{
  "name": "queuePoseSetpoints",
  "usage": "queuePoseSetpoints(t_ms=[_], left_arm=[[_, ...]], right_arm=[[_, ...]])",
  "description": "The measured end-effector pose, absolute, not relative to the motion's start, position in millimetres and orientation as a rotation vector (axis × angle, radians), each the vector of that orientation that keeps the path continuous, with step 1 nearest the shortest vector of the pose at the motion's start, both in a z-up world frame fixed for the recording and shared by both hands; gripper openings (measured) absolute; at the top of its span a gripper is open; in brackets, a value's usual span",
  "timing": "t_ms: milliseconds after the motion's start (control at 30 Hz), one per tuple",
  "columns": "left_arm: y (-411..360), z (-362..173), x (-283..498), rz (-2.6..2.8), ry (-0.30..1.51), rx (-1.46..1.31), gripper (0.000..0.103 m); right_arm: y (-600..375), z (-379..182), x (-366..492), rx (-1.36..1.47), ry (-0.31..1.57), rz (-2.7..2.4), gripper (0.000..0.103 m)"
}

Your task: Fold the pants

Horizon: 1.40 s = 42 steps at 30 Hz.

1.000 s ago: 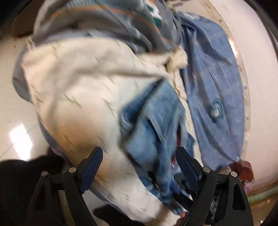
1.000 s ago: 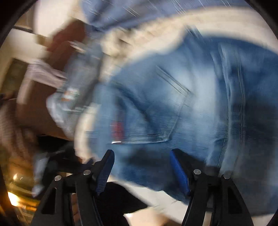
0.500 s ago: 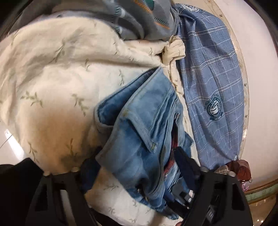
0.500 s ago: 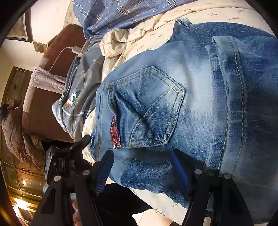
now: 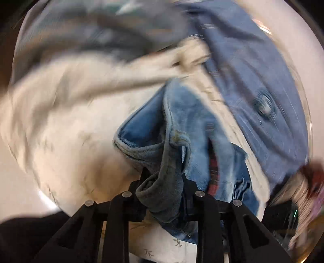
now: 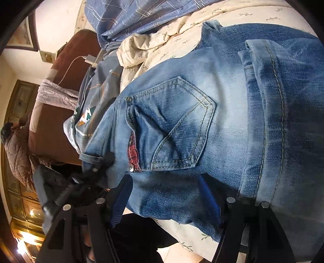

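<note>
The jeans (image 6: 202, 129) are showing faded light blue denim that is darkening toward the folded leg, with tan stitching outlining the back pocket (image 6: 172, 125) and a red sequined strip (image 6: 133, 149) glinting at the pocket's edge. Under them the bedsheet (image 6: 182, 40) is showing cream with small olive leaf sprigs. The plaid cloth (image 6: 131, 16) is showing slate blue crossed by thin white and tan lines. The grey-blue quilt (image 6: 97, 97) is carrying orange stitching and a green, orange and white patch. The headboard (image 6: 56, 121) is showing dark brown. The right gripper's fingers (image 6: 121, 200) are showing blue pads on black frames.
</note>
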<state>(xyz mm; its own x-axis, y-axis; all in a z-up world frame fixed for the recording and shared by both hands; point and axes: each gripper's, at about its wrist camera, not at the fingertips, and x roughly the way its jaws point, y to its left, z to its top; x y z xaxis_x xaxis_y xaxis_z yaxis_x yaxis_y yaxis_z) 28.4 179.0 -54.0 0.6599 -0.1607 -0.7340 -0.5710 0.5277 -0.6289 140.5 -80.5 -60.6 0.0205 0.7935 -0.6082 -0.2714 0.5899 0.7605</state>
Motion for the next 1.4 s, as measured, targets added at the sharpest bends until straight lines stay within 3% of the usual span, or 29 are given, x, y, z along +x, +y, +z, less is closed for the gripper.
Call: queuePoseSetpoints(t_ms=[133,300,500,700,1000,1033,1133,1200,1400], left_arm=[[167,-25,31,0.276,0.811,-0.903,0.026],[93,43,51,0.252,0.760,-0.450,0.026],[-12,78,65,0.156,0.693,0.003,0.026],[-119,59,79,-0.016,0.731,0.397,0.026],[-206,-42,95,-0.233,0.968,0.844,0.032],[-207,-40,95,-0.226,0.964,0.844,0.033],[-197,-20,97,-0.279,0.994,0.724,0.050],[-184,3,91,-0.354,0.987,0.590,0.069],[-108,73,59,-0.469,0.827,0.053,0.082]], right_arm=[[-106,-48,141,0.676,1.274,0.919,0.071],[-175,-19,134,0.791,1.100,0.936,0.071],[-284,-24,129,0.858,0.913,0.702,0.072],[-362,-43,125,1.038,0.799,0.555,0.072],[-396,-69,120,1.164,0.829,0.523,0.074],[-396,-74,121,1.179,0.851,0.537,0.074],[-393,-81,122,1.179,0.890,0.549,0.074],[-388,-78,123,1.161,0.877,0.550,0.075],[-383,-59,117,1.060,0.812,0.536,0.077]])
